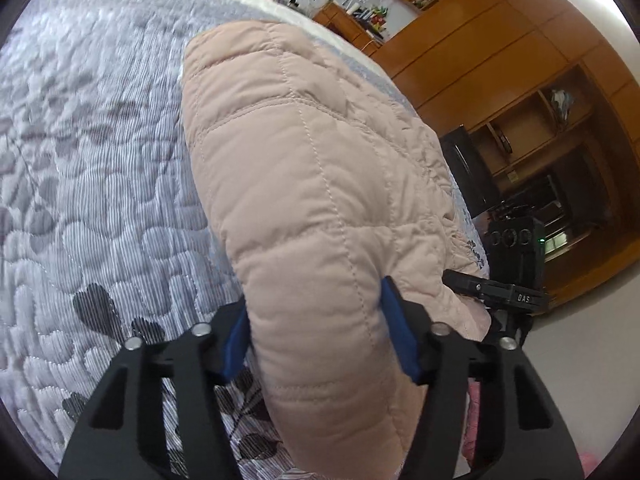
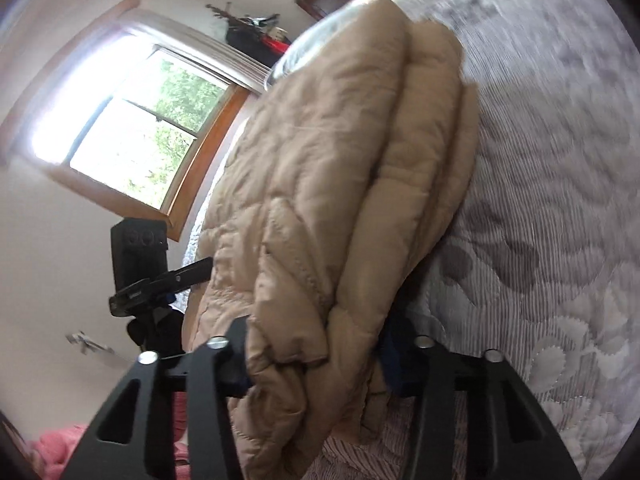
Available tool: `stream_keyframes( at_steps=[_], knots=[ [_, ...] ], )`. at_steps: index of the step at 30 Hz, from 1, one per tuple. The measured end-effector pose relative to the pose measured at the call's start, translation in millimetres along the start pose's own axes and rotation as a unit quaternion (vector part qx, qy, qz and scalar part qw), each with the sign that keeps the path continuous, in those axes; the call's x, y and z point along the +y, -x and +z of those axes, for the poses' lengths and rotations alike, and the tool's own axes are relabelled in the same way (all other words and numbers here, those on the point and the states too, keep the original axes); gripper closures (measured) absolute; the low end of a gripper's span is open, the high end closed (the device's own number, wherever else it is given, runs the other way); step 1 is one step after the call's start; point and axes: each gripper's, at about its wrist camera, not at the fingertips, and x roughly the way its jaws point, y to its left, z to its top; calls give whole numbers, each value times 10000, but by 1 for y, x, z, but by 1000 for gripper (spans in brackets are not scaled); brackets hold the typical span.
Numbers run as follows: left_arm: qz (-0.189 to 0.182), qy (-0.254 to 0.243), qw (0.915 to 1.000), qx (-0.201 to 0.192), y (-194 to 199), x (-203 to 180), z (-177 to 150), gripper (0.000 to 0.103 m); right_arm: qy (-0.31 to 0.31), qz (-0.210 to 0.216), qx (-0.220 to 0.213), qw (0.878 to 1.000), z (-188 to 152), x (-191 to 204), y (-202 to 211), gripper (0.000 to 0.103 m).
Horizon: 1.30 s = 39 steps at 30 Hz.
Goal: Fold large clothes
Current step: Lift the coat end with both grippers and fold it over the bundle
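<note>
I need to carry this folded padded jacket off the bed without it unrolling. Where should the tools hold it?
Grip the near end of the folded jacket, coming in level from the bed's edge, one tool at each side. The stacked layers show at that end, so the left tool and right tool each clamp the whole thickness, keeping the folds together.

White letters "DAS" on the right gripper [image 1: 496, 294], side face
</note>
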Motion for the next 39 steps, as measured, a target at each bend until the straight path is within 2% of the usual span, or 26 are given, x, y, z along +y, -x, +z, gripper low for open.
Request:
stream_keyframes(
  at_steps=[6,11,18,23,26,32,37,39],
  knots=[
    [-160,-157,9991,-367,23,-13,8,55,472,6,-364,9982,8,35,12,65],
    [-182,-196,9971,-708,49,-13,31,55,991,-213,-461,9938,36,76,10,65],
    [149,-361,9902,-1342,78,-5,73,55,1411,-349,-513,9881,84,102,-4,65],
    [351,-307,9858,-1612,80,20,103,55,1613,-492,-466,9846,121,109,-38,65],
    [402,-192,9858,-1620,72,44,114,55,1566,-537,-335,9856,141,103,-71,65],
    [448,273,9915,-1186,40,104,120,53,1254,-587,83,9903,145,66,-117,65],
    [475,174,9924,-1125,33,116,114,46,1037,-456,168,9934,142,51,-126,61],
    [507,203,9924,-1099,32,117,113,41,917,-462,194,9945,143,46,-128,56]
  ],
)
